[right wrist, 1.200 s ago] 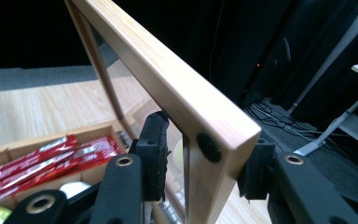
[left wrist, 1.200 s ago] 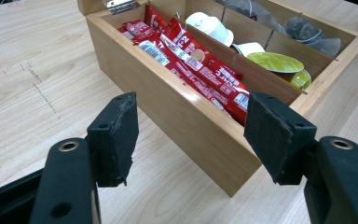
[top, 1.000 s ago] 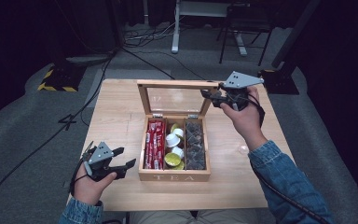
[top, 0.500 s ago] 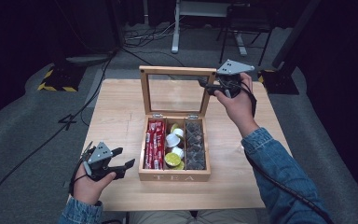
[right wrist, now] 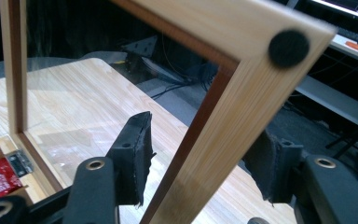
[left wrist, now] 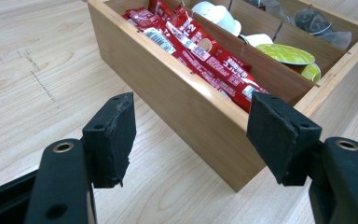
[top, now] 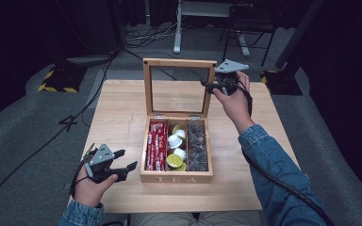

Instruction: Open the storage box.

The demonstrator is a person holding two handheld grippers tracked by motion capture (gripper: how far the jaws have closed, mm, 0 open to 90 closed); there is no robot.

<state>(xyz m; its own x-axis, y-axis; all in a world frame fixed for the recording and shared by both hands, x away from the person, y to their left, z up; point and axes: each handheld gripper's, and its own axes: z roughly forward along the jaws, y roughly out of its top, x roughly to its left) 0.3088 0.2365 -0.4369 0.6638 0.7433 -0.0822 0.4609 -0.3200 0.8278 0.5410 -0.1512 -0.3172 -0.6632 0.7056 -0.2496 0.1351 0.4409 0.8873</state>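
So the right gripper [top: 213,85] has its jaws spread around the right-hand stile of the lid [right wrist: 242,93] on the wooden tea box [top: 176,177]. In the right gripper view the frame bar runs up between the two pads, and I can't tell if either pad is actually touching it. The lid stands about upright on its hinges, glass pane just left of that gripper.

Looks to me like the step is swinging the lid. If you want it clean, keep the frame bar centred between the jaws, follow the hinge arc instead of pushing straight, and stay off the glass. Don't let it drop past upright.

The left gripper [top: 122,160] hangs spread and empty over the worktop [top: 122,108], with the box's near left corner just ahead of its jaws. Probably worth bracing the box there so it doesn't slide.

Count: one box, one lid, three compartments. Red sachets [left wrist: 200,46] nearest the left gripper, several, can't count exactly. Middle: roughly four pods [top: 175,141], white and green. Far one: dark tea bags [top: 197,146], number unclear.
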